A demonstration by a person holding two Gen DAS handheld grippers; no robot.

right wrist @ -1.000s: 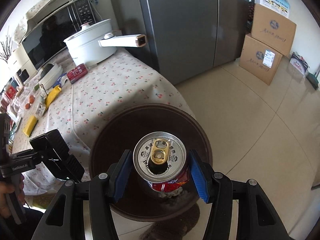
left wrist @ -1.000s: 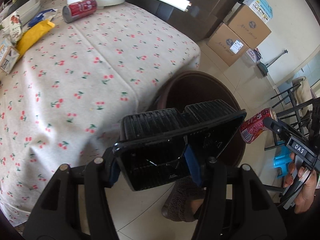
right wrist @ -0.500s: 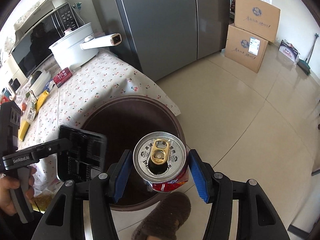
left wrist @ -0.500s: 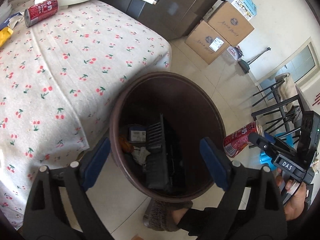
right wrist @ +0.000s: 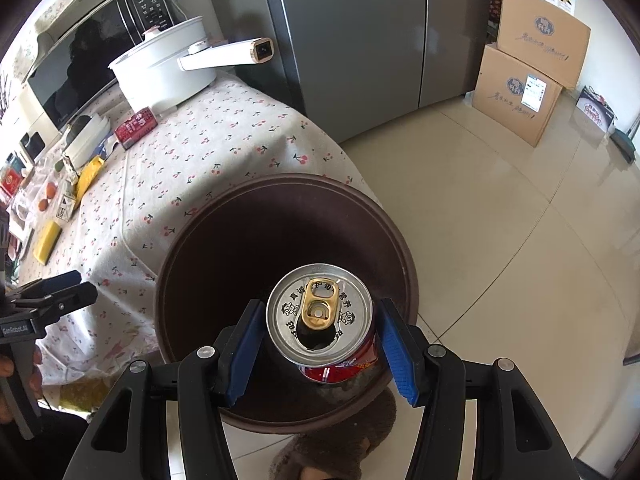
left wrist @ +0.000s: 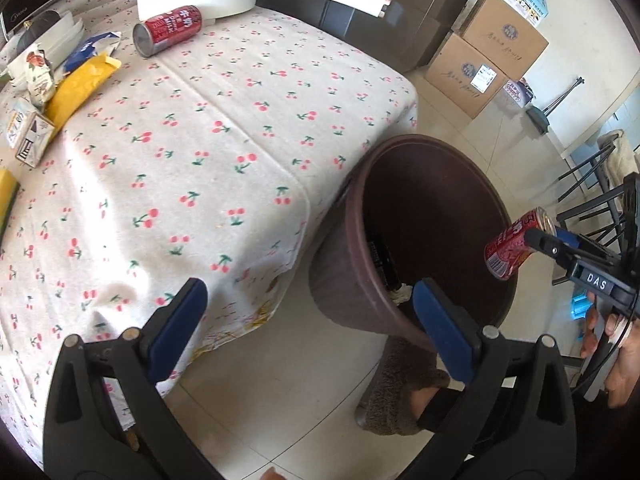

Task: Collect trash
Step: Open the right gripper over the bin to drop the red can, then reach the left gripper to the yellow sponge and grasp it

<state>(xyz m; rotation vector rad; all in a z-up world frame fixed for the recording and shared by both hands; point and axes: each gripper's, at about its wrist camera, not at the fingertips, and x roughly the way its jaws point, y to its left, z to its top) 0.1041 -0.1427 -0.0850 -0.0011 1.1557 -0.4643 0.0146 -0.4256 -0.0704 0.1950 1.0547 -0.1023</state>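
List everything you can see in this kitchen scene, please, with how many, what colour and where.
Bin: one, dark brown, on the floor beside the table, some trash inside.
Held can: one, red with silver top, opened, over the bin.
Lying can: one, red, on its side near the pot.
Pot: one, white, long handle, at the table's far end.
Tablecloth: one, cream with red cherries.
Packets and small boxes: several, yellow, white, blue, along the table's edge.
Cardboard boxes: two, brown, stacked by the wall.
Fridge: one, grey.
Microwave: one, dark door.
Slipper: one, brown, fuzzy, on the person's foot.
Left tongs: black, blue pads, wide open, empty.
Right tongs: black, blue pads, gripping the held can.
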